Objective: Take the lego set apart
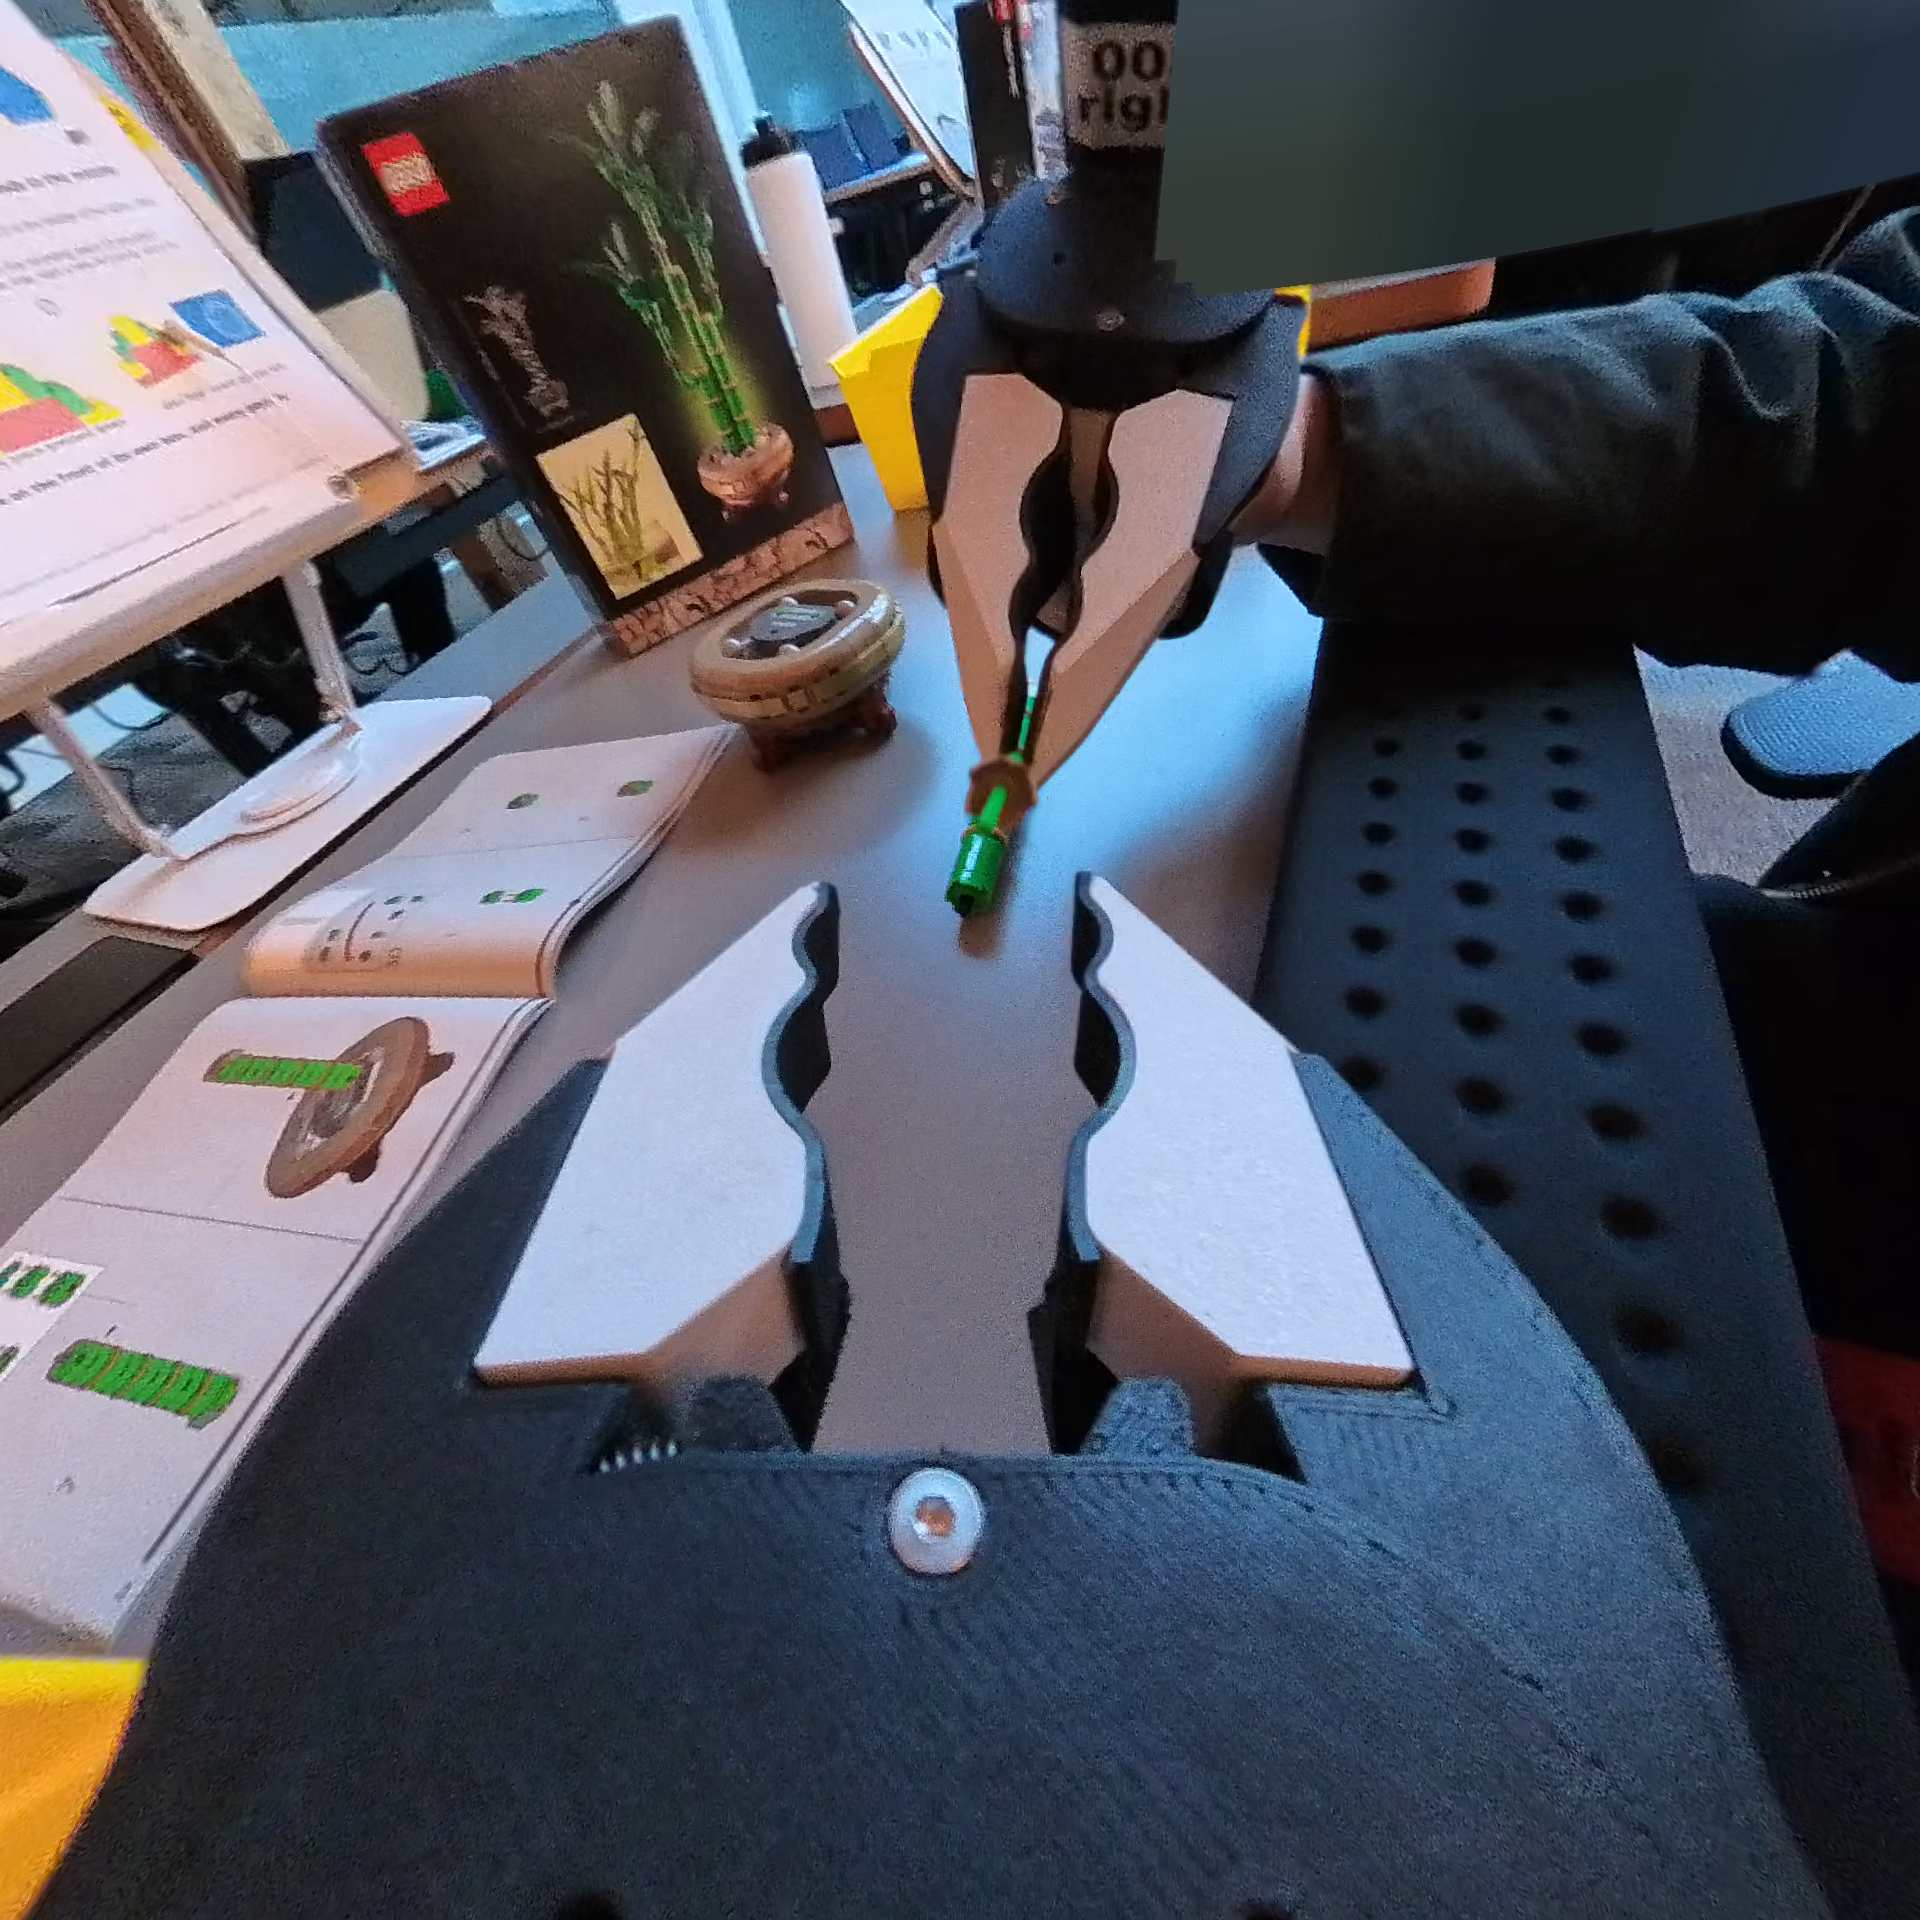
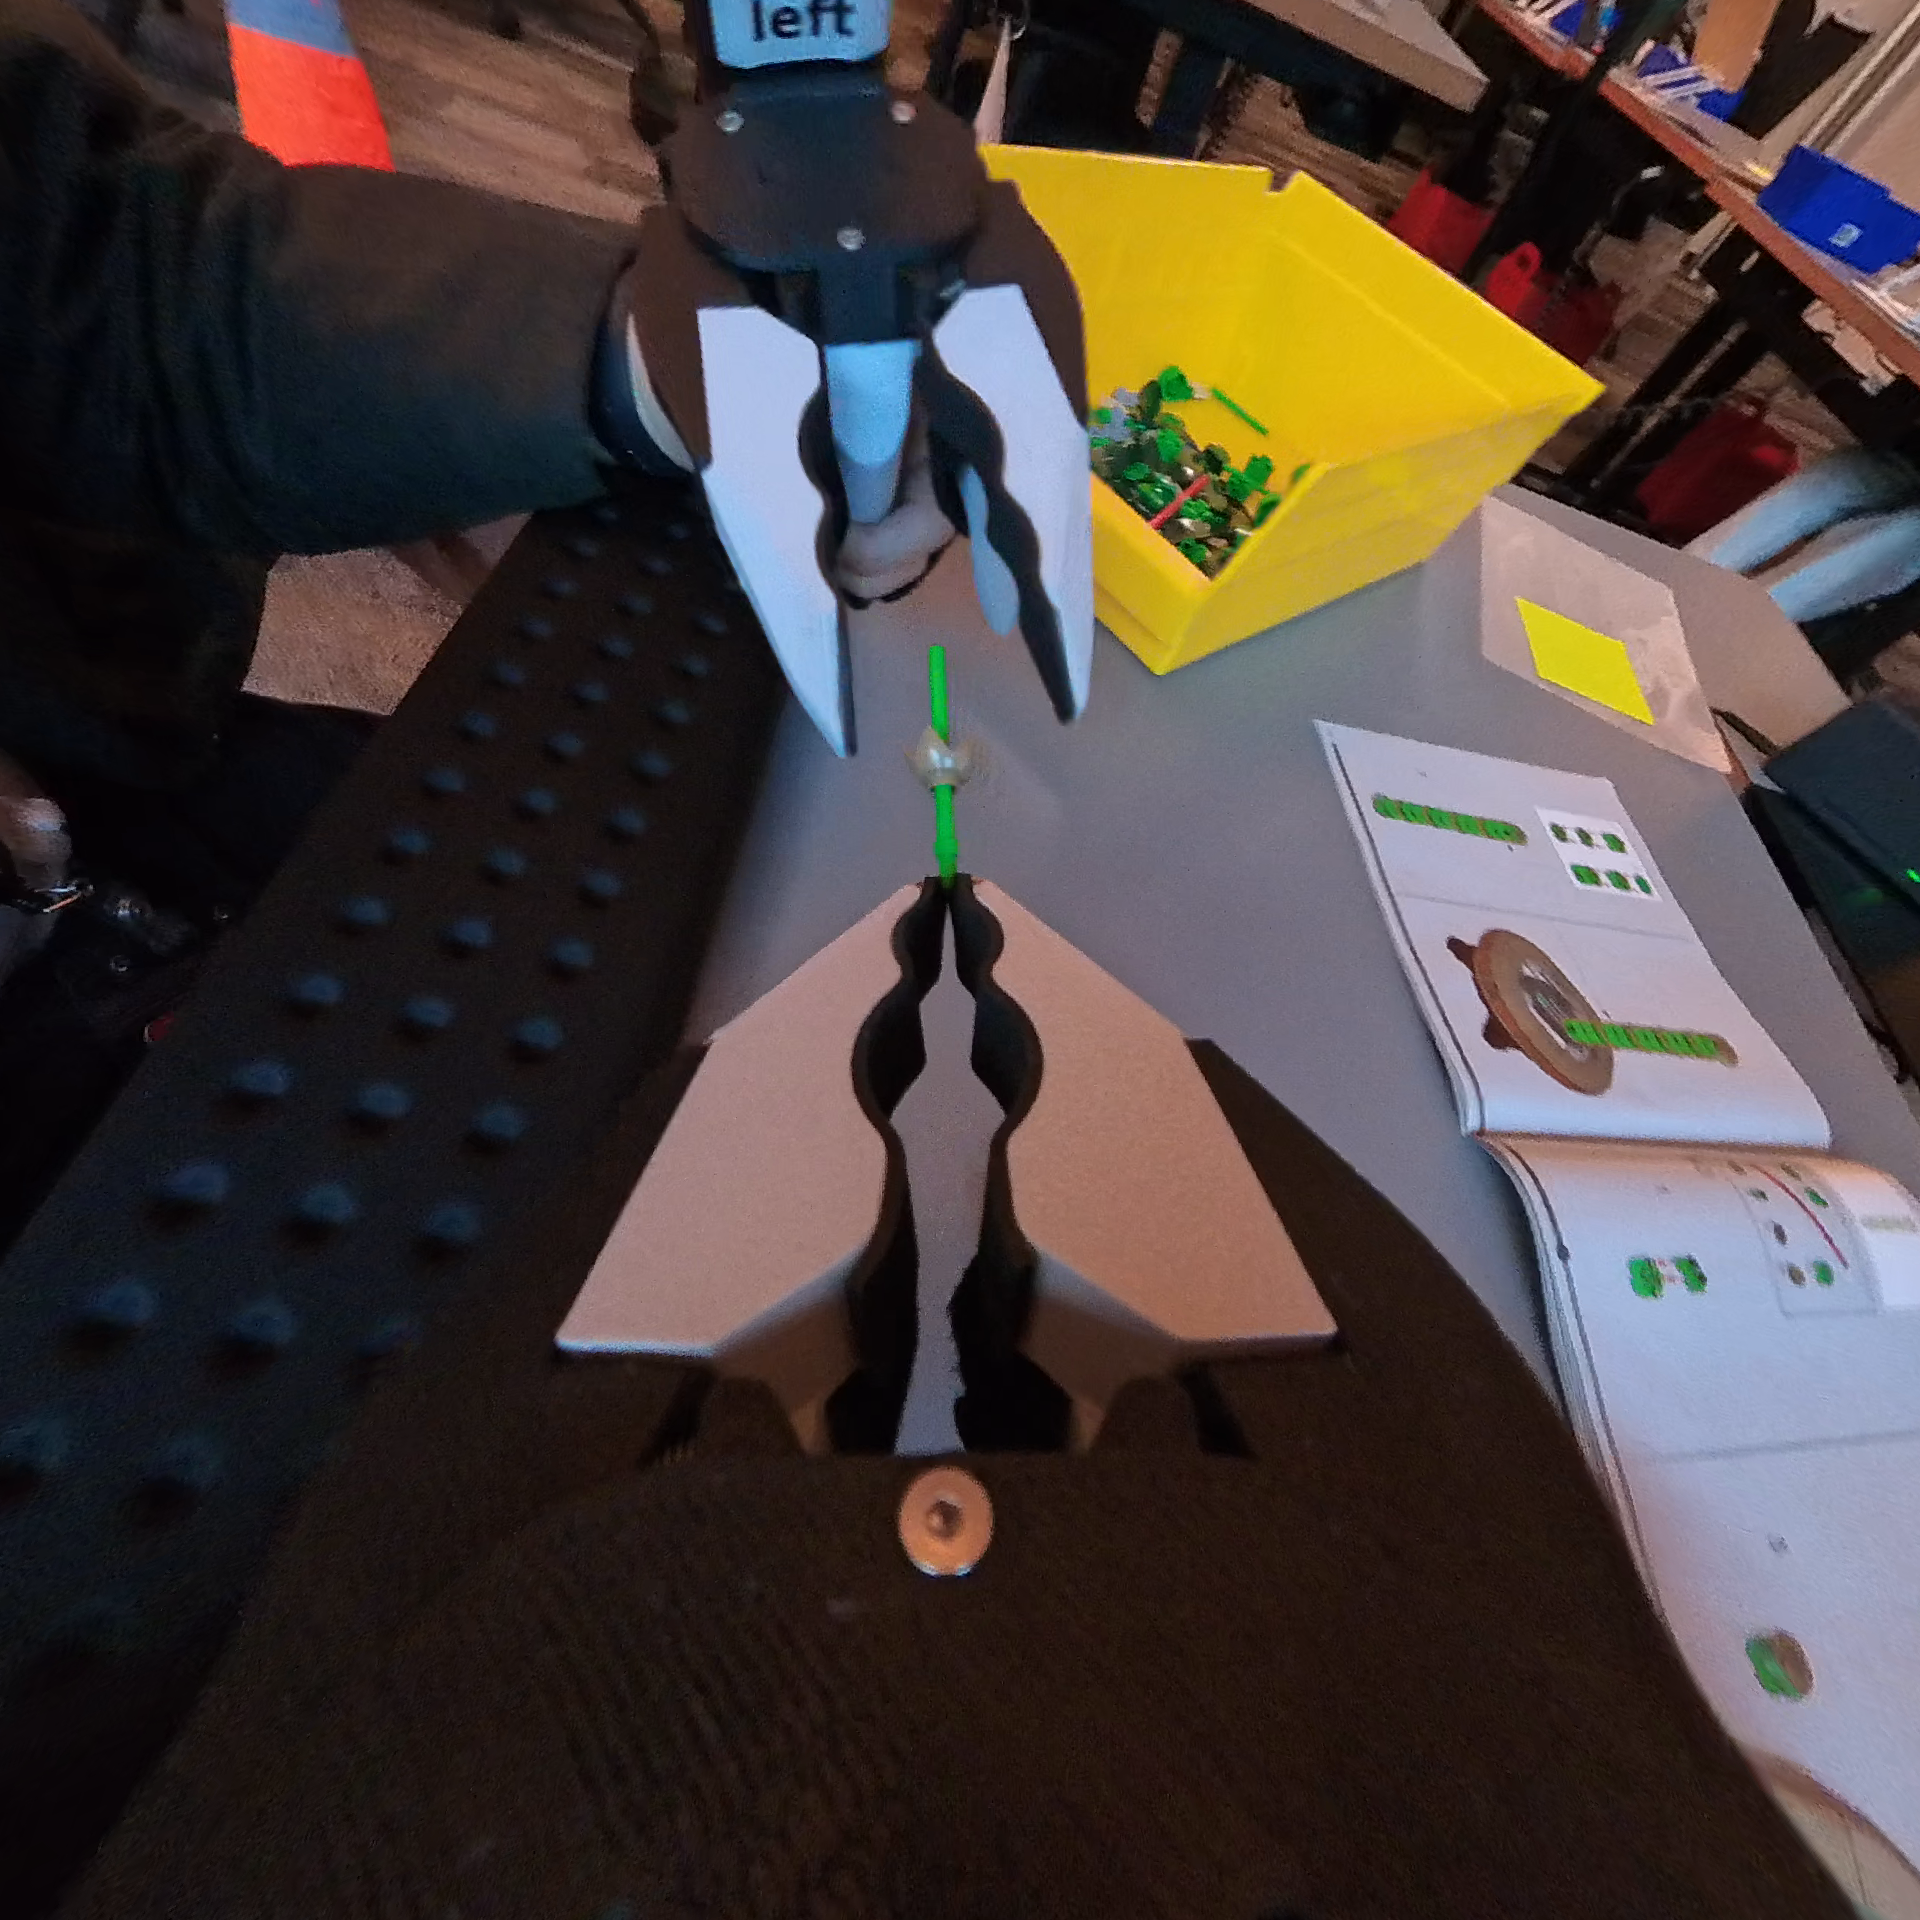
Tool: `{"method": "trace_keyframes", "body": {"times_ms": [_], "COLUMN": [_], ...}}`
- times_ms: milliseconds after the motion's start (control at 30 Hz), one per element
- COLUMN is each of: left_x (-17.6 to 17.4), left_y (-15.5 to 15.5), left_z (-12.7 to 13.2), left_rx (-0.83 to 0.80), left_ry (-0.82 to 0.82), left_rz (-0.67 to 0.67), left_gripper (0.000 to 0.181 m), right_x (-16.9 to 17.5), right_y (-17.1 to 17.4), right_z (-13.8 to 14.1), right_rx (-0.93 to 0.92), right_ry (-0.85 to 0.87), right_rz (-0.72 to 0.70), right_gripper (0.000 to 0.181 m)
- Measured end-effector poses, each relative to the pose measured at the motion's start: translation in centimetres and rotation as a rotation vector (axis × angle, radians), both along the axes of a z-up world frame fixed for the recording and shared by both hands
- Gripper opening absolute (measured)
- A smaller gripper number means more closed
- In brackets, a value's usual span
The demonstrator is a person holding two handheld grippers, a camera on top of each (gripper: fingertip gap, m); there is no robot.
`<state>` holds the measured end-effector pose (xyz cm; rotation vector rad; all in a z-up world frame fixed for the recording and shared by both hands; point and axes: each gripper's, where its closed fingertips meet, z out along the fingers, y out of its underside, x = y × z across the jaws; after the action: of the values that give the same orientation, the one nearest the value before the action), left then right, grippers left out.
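Pinching a thin green lego stem (image 2: 943,821) at its near end, right gripper (image 2: 948,883) clenched on it above the grey table (image 2: 1247,831), left gripper (image 1: 951,894) spread wide and empty, stem's far end just ahead of its fingertips, round brown lego base (image 1: 798,665) beyond to its left.

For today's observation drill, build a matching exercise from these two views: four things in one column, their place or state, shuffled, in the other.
1. right claw
2. left claw
3. yellow bin
4. round brown base

A. holds loose green pieces
B. open, holding nothing
C. stands before the set's box
D. shut on the green rod

Pairs: 1-D, 2-B, 3-A, 4-C
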<state>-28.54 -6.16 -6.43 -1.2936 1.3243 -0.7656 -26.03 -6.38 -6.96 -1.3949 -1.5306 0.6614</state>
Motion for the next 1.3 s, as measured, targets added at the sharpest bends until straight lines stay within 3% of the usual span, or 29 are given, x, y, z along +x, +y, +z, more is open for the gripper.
{"method": "trace_keyframes", "body": {"times_ms": [167,233,367,767,833,933,967,1033,1067,1300], "left_x": [0.7,0.7,0.7,0.6,-0.1,-0.7,-0.6,-0.2,0.0,0.8], "left_y": [-1.3,-1.2,-1.4,-1.6,-1.0,-0.5,-0.4,-0.2,-0.4,-1.6], "left_z": [-0.3,-0.7,-1.3,-1.0,-1.0,0.6,1.1,0.7,0.2,-1.4], "left_rx": [0.021,0.020,0.031,0.031,0.044,0.029,0.029,0.006,-0.015,0.035], "left_ry": [0.016,0.037,0.071,0.078,0.079,-0.026,-0.056,-0.042,-0.015,0.080], "left_rz": [-0.062,-0.059,-0.069,-0.076,-0.039,-0.019,-0.012,-0.006,-0.019,-0.080], "left_gripper": [0.022,0.025,0.010,0.009,0.000,0.000,0.007,0.040,0.044,0.012], "right_x": [-1.9,-2.1,-2.0,-1.0,0.4,1.5,1.2,0.4,0.0,-2.2], "right_y": [-0.9,-1.0,-0.8,-0.6,0.5,0.9,0.7,0.1,-0.1,-1.1], "right_z": [-1.6,-1.7,-1.4,-1.2,-1.7,-0.5,0.0,0.3,0.3,-0.5], "right_rx": [0.045,0.043,0.047,0.038,0.051,-0.011,-0.027,-0.015,0.000,0.045], "right_ry": [-0.079,-0.081,-0.066,-0.077,-0.120,-0.032,-0.001,0.014,0.012,-0.020], "right_rz": [0.034,0.039,0.028,0.025,-0.033,-0.041,-0.027,0.000,0.007,0.050], "right_gripper": [0.001,0.001,0.001,0.001,0.001,0.000,0.001,0.001,0.001,0.001]}}
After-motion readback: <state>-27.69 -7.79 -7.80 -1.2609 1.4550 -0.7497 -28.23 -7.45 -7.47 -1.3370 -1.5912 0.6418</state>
